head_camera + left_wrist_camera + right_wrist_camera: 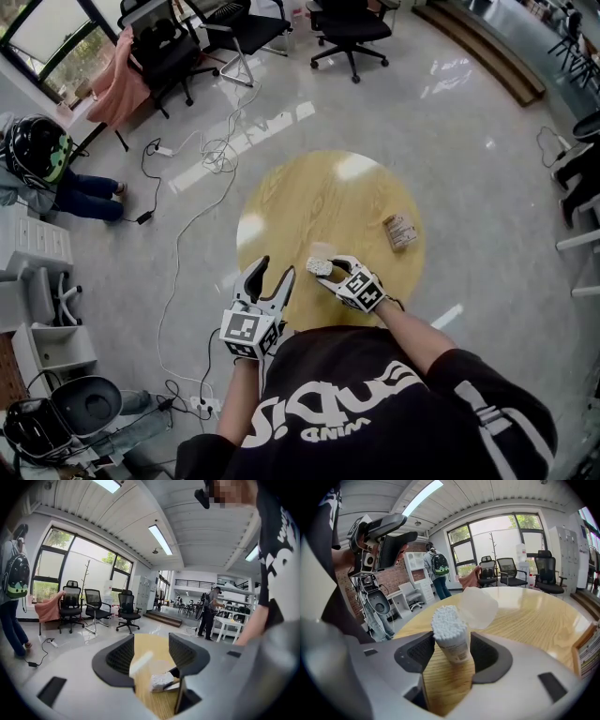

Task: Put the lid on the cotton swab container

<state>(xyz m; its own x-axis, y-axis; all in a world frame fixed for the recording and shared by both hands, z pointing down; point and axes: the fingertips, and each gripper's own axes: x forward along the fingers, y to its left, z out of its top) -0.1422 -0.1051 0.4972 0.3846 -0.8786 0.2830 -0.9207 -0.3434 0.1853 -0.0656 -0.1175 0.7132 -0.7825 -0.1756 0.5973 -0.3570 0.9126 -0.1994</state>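
Note:
My right gripper [328, 270] is shut on the cotton swab container [451, 637], a small tube packed with white swabs, open at the top and tilted slightly left. It is held low over the round wooden table [319, 202]. The translucent lid [478, 605] shows just beyond the container, tilted and untouched by either gripper; I cannot tell whether it rests on the table. In the head view the lid [322, 250] is a pale patch beside the swabs. My left gripper [276, 267] is open and empty off the table's front left edge. The left gripper view shows the lid [140, 663] blurred beyond the left gripper [151, 656].
A small printed box [400, 231] lies on the table's right side. Cables [202, 187] trail over the floor to the left. Office chairs [347, 28] stand at the back. A person with a backpack [42, 164] is at the far left.

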